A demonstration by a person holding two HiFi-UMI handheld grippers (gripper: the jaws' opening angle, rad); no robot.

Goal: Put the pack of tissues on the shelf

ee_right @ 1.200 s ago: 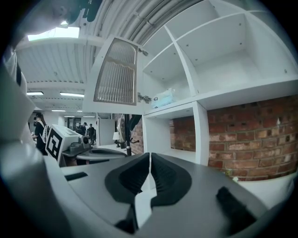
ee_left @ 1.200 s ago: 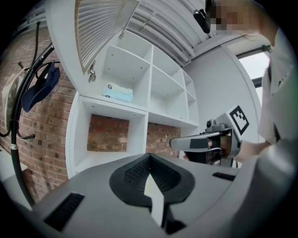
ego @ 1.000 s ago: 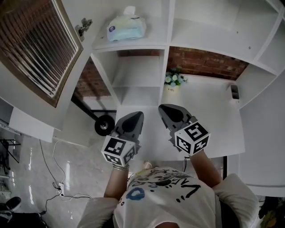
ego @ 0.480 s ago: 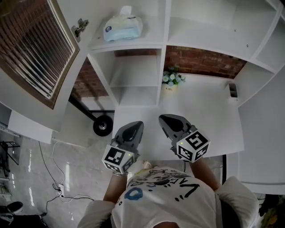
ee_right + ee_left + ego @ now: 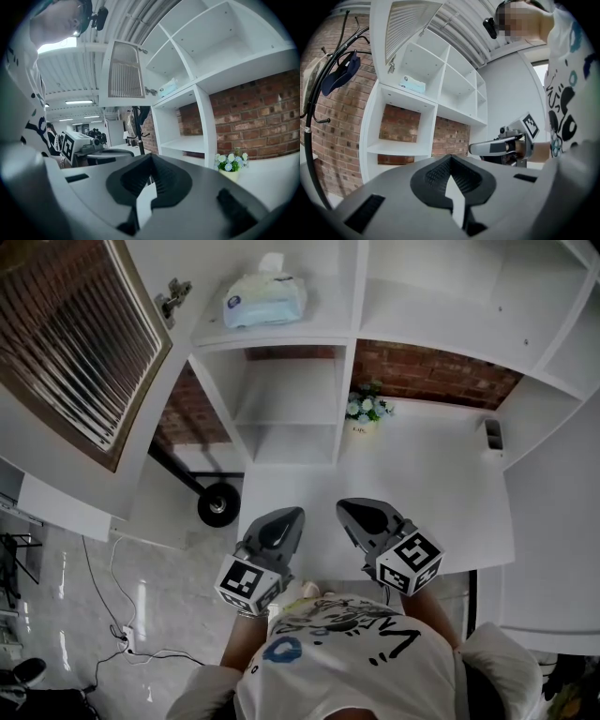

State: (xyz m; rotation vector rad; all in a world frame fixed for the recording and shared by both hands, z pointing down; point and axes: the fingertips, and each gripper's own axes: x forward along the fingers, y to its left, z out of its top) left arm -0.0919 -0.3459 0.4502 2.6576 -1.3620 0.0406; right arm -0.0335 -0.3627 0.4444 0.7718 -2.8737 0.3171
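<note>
Resting on the shelf (image 5: 281, 334) already, tissues (image 5: 265, 298) sit well above left gripper (image 5: 291, 516) and right gripper (image 5: 349, 510), both closed, empty; task looks done.

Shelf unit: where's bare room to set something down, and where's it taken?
Free: the upper right cubby beside the tissue pack, both levels of the lower cubby under the pack, and the desktop between the flower pot and the small dark object. Taken only where the pack sits.
</note>
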